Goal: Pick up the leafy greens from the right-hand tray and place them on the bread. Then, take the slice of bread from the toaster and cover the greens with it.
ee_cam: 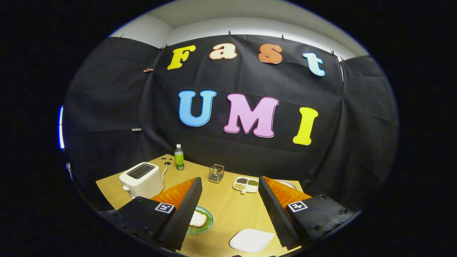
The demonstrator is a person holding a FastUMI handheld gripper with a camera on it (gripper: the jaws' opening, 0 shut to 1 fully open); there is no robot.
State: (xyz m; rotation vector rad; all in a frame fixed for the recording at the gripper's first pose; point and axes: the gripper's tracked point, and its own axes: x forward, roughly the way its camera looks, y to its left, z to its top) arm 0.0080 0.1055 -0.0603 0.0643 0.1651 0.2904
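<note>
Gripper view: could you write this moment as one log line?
gripper: open, holding nothing, above table | bread: on green plate, bare | toaster: beyond fingers | greens: not picked

gripper (pixel 228 214) held level above the table, jaws spread wide apart, nothing between them

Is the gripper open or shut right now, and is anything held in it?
Open and empty. The gripper has its fingers spread wide above the table, with bare wood between them.
</note>
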